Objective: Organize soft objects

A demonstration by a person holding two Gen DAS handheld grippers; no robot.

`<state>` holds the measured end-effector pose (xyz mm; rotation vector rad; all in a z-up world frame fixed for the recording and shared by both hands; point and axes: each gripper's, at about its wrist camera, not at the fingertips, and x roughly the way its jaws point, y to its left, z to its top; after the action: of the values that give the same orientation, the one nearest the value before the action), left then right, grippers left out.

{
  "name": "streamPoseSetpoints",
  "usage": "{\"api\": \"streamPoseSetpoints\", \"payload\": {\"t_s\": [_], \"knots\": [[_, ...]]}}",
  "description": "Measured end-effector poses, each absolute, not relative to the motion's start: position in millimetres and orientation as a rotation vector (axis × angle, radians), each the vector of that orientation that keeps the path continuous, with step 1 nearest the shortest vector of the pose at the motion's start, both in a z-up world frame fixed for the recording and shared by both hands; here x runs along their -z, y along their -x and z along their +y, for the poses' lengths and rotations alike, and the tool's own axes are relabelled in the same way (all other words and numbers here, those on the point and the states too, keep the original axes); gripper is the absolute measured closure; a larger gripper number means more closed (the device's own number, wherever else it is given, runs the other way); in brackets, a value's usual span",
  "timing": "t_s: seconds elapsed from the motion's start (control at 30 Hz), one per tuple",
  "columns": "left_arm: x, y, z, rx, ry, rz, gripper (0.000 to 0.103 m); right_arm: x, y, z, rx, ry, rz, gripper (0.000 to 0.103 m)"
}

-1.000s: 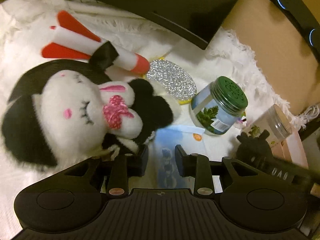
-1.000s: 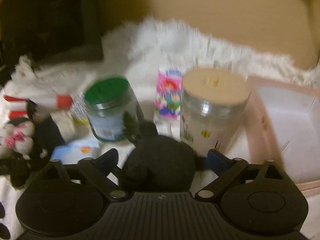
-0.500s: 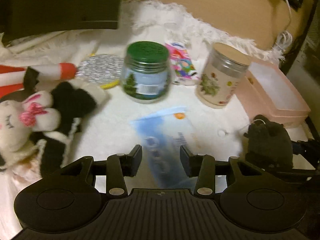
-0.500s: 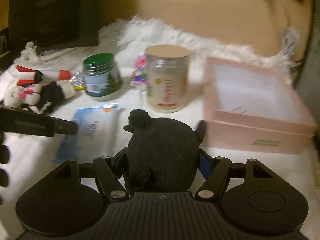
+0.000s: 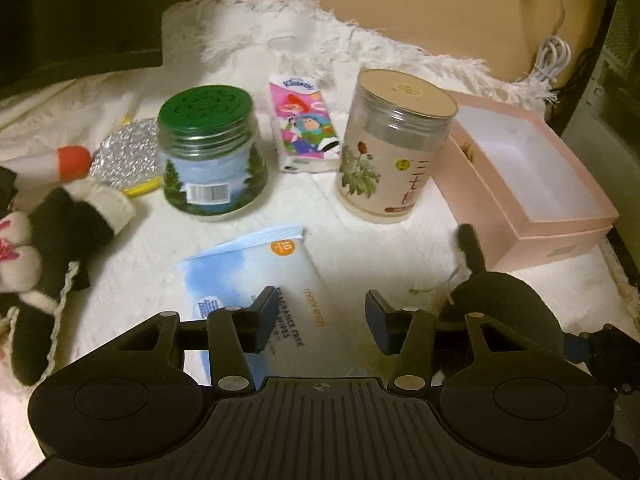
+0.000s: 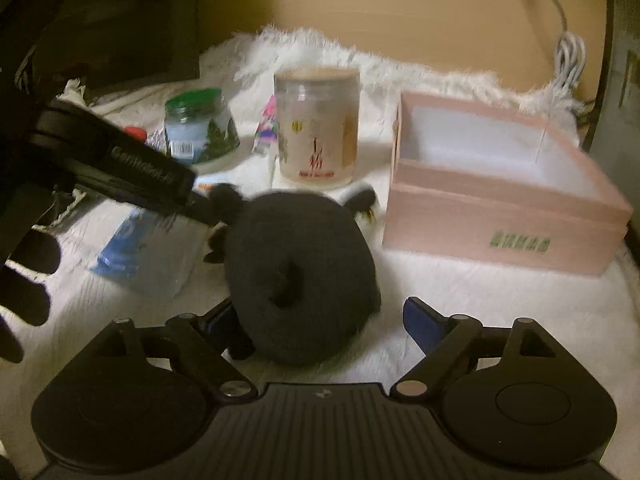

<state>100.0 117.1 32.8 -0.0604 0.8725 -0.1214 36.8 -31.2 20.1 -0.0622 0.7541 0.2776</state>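
Jaws of right gripper (image 6: pixel 320 322) opening; black plush (image 6: pixel 302 276) sits between them on the white surface (image 6: pixel 480 300), right pad clear of it, left pad hidden behind the fur, so grip reads as released. Plush lies just short of the pink box (image 6: pixel 500 232), not in it. Left gripper (image 5: pixel 320 318) jaws also opening, empty, above the wipes pack (image 5: pixel 256 272). Judgement: if the box is the target, regrasp the plush around its middle, lift clear of the near wall, release only once over the empty interior.
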Motion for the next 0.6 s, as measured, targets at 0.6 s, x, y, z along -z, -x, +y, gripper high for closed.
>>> {"api": "streamPoseSetpoints", "payload": {"t_s": [0.6], "knots": [[-20.9, -90.5, 121.1, -0.045, -0.245, 0.83, 0.045, -17.6, -39.8, -38.2, -0.297, 0.012, 0.763, 0.012]]}}
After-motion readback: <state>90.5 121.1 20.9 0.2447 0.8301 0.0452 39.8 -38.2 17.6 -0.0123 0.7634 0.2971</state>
